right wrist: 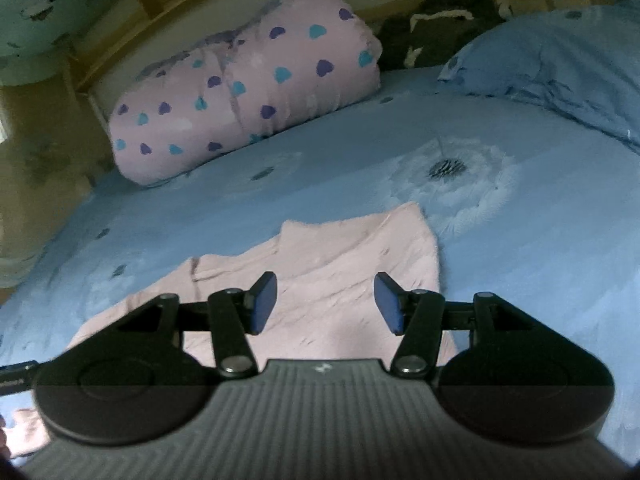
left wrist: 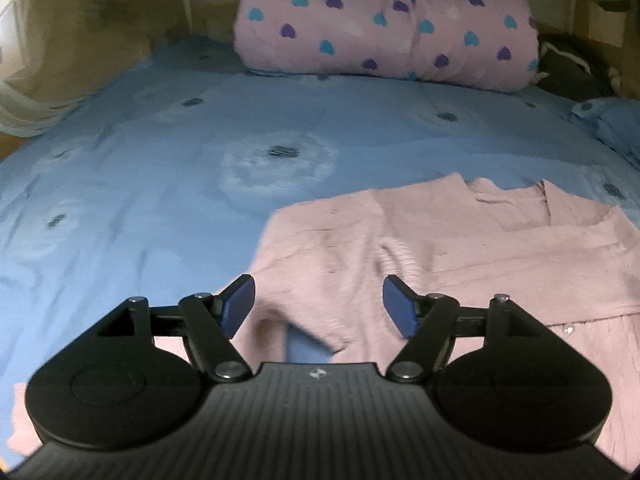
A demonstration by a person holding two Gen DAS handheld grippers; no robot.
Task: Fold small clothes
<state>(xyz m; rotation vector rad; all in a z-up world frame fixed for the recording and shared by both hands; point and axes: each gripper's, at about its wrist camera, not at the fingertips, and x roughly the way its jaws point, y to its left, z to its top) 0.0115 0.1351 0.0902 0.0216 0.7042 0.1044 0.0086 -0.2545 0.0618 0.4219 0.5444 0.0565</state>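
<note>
A small pink knit garment (left wrist: 460,248) lies spread on the blue bedspread (left wrist: 140,168); one sleeve is folded inward across its body. My left gripper (left wrist: 318,304) is open and empty, hovering over the garment's left side. In the right wrist view the same pink garment (right wrist: 328,256) lies below my right gripper (right wrist: 325,304), which is open and empty over the garment's right part. Both grippers have blue pads (left wrist: 240,304).
A rolled pink blanket with blue and purple hearts (left wrist: 384,24) lies at the head of the bed, also in the right wrist view (right wrist: 244,92). A blue pillow (right wrist: 560,68) sits at the right, with dark fabric (right wrist: 436,24) behind it.
</note>
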